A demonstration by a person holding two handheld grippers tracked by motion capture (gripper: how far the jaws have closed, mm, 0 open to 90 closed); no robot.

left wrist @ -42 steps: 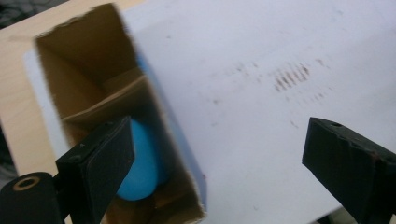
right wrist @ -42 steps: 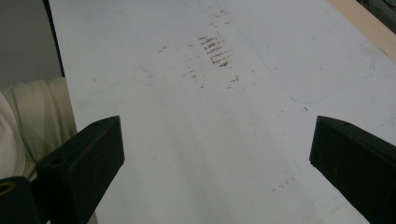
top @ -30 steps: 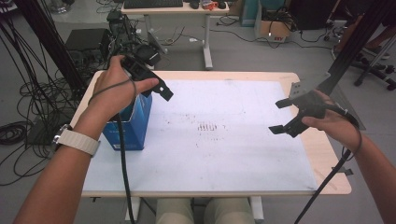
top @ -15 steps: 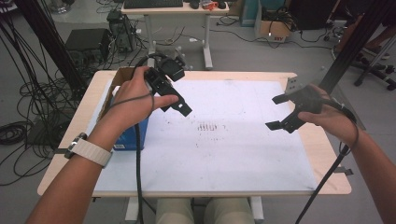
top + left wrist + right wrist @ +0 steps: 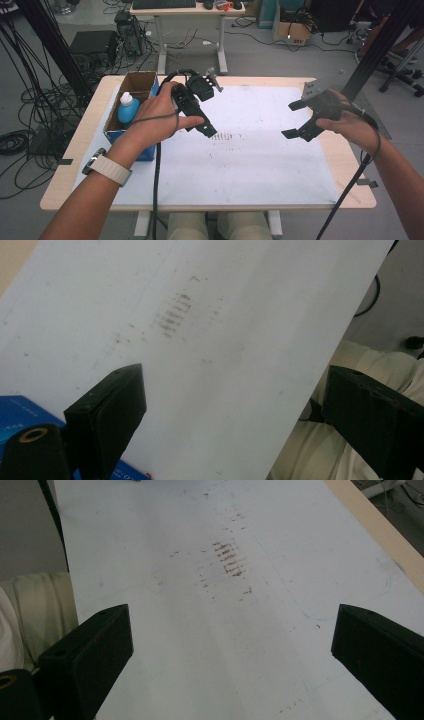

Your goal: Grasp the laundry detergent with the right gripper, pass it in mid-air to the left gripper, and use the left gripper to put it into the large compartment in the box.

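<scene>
Left gripper [image 5: 209, 107] has swung off the blue box [image 5: 131, 129] to mid-sheet, jaws wide, empty. Right gripper [image 5: 295, 120] hovers released too. Bottle [image 5: 128, 107] stands in the box; I'd approach from above, w/ jaws straddling its neck.

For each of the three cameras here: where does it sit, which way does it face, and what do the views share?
High view: above the person's side, looking forward and down on the table; both forearms, left gripper and right gripper show.
Left gripper view: rides the left gripper, looking down at the white sheet; jaws apart, trouser leg behind.
Right gripper view: rides the right gripper, looking along the sheet; jaws apart.
Shared: the brown smudges.
</scene>
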